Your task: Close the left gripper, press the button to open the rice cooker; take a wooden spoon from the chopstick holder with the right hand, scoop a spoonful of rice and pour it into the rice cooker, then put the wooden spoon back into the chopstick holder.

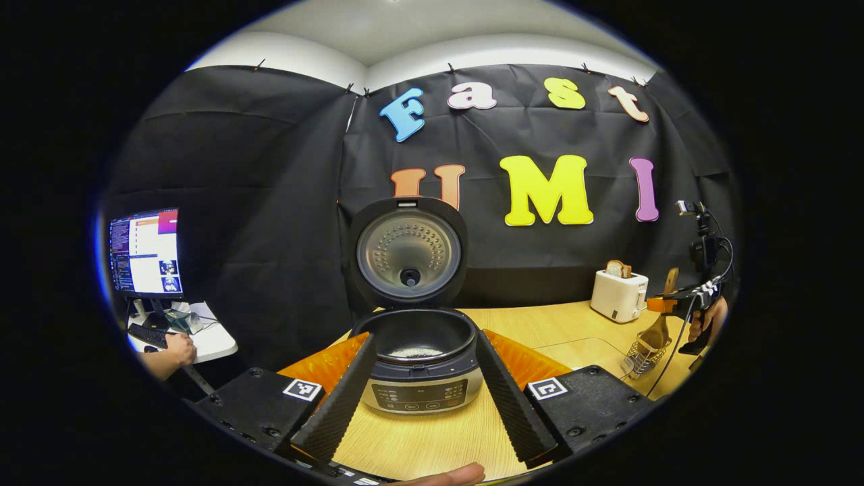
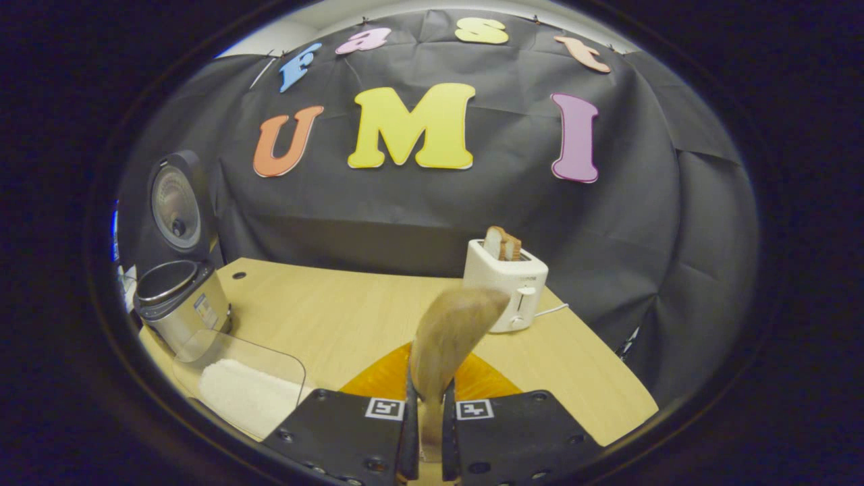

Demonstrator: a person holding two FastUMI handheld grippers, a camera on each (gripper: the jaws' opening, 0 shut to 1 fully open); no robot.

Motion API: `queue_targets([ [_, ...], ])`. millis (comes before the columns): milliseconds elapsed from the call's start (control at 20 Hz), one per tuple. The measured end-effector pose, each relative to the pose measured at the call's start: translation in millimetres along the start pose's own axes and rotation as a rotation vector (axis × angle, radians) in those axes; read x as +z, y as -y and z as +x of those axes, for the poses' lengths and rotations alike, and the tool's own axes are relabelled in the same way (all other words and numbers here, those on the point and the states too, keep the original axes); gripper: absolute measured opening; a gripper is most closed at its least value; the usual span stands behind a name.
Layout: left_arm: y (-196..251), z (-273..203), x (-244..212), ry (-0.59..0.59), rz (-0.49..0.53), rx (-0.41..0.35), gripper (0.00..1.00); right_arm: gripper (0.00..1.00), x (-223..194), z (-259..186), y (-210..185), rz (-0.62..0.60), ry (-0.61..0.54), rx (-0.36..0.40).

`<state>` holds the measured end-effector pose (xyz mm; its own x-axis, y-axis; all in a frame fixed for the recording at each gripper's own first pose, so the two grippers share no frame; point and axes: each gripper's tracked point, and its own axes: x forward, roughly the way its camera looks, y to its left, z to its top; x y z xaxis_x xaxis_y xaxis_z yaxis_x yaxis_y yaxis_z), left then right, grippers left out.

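The rice cooker (image 1: 418, 388) stands straight ahead with its lid (image 1: 408, 253) raised; a little white rice shows in the pot. My left gripper (image 1: 424, 341) is open, one finger on each side of the cooker, touching nothing. Far right, the right gripper (image 1: 678, 300) holds the wooden spoon (image 1: 656, 331) just above the wire chopstick holder (image 1: 640, 356). In the right gripper view, my right gripper (image 2: 426, 398) is shut on the handle of the wooden spoon (image 2: 449, 337), whose bowl points forward. The rice cooker (image 2: 179, 300) sits at the far left there.
A clear container of rice (image 2: 246, 395) lies on the wooden table (image 2: 337, 317) near the cooker. A white toaster (image 2: 509, 283) with bread stands at the back right. A monitor (image 1: 145, 253) and a person's hand (image 1: 175, 351) are off to the left.
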<state>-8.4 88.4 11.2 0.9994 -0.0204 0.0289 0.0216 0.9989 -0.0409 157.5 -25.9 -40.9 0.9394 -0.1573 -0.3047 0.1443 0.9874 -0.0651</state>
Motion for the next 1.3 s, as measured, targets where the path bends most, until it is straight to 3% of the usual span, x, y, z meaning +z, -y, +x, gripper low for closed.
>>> queue_targets([
  [50,0.9,1.0,-0.4,-0.001,-0.007,-0.002,0.95,0.27,-1.1,3.8,1.1,0.019,-0.003,0.001],
  [100,4.6,1.6,-1.0,-0.004,-0.015,-0.006,0.95,0.33,-1.5,4.2,7.1,0.029,0.004,-0.011],
  [200,9.6,3.9,-0.8,-0.003,-0.027,-0.019,0.95,0.3,6.4,9.1,19.0,0.026,0.027,-0.047],
  [400,9.4,6.0,2.4,-0.002,-0.035,0.003,0.95,0.56,10.2,11.6,20.5,0.062,0.04,-0.016],
  [450,7.2,7.0,7.0,0.01,-0.033,0.013,0.95,0.68,9.5,12.0,21.5,0.068,0.037,-0.01],
  [550,2.2,10.4,13.0,0.029,-0.037,0.028,0.95,0.82,8.6,8.5,24.3,0.081,0.033,0.002],
  [650,-1.8,15.7,16.6,0.023,-0.027,0.039,0.95,0.88,8.5,3.2,28.6,0.083,0.035,0.007],
  [850,-15.0,37.2,43.9,0.03,0.024,0.029,0.95,0.96,14.2,-14.4,33.7,0.122,0.072,0.044],
  [900,-17.4,41.9,52.1,0.027,0.03,0.027,0.95,0.92,14.2,-19.5,37.0,0.138,0.08,0.047],
  [950,-17.5,47.1,63.1,0.037,0.031,0.017,0.95,0.96,15.3,-25.1,37.8,0.156,0.088,0.054],
  [1150,-7.3,75.2,103.8,0.079,-0.002,-0.054,0.94,0.96,22.0,-43.4,43.9,0.176,0.143,0.074],
  [1300,-6.6,97.7,133.8,0.12,-0.02,-0.03,0.95,0.96,19.0,-50.0,47.7,0.175,0.156,0.075],
])
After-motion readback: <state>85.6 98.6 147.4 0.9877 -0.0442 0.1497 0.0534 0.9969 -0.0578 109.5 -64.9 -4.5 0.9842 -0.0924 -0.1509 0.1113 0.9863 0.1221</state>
